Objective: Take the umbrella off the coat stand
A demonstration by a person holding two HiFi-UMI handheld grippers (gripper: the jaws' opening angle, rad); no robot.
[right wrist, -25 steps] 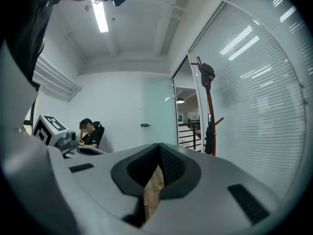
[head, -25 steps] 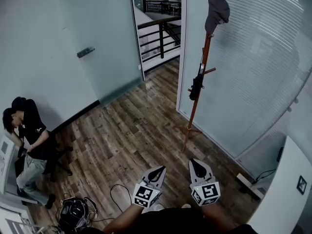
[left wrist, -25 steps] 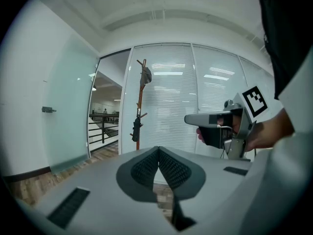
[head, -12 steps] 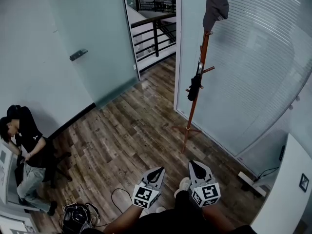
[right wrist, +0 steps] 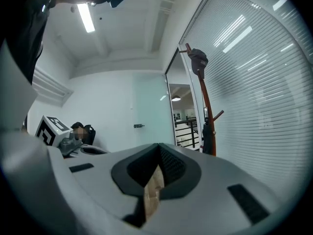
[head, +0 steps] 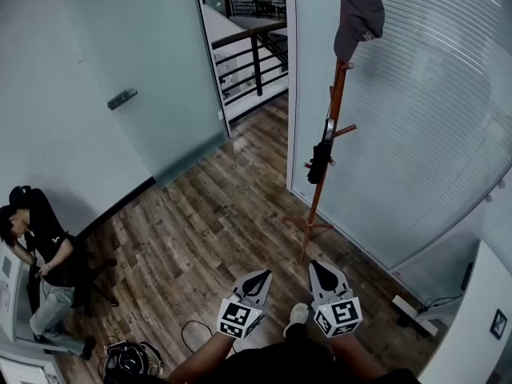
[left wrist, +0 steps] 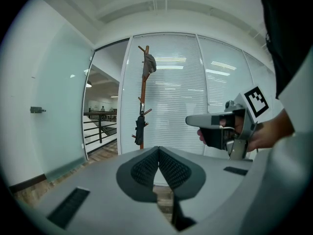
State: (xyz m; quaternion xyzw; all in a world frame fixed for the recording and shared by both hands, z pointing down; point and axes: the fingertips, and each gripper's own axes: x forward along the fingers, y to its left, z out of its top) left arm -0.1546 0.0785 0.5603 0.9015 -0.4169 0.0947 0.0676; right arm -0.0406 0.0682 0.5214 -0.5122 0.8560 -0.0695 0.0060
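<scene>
A slim orange-brown coat stand (head: 326, 146) rises beside the blinds-covered glass wall. A black folded umbrella (head: 320, 160) hangs from a peg halfway up it, and a grey cap (head: 358, 13) sits on top. My left gripper (head: 258, 277) and right gripper (head: 322, 270) are both shut and empty, side by side, well short of the stand's base. The left gripper view shows the stand (left wrist: 143, 89), umbrella (left wrist: 140, 130) and cap (left wrist: 149, 62) far ahead beyond the shut left gripper (left wrist: 158, 149). In the right gripper view the umbrella (right wrist: 209, 138) hangs right of the shut right gripper (right wrist: 160, 146).
A person (head: 40, 242) sits at the far left by the wall. A frosted glass door (head: 136, 70) stands open onto a railed landing (head: 256, 58). A bag with cables (head: 128, 360) lies on the wood floor. A white cabinet (head: 472, 326) and a power strip (head: 412, 309) are at right.
Both grippers have been carried forward toward the coat stand, which now sits a little nearer and larger. The seated person has slid toward the lower left of the view. Both grippers stay shut.
</scene>
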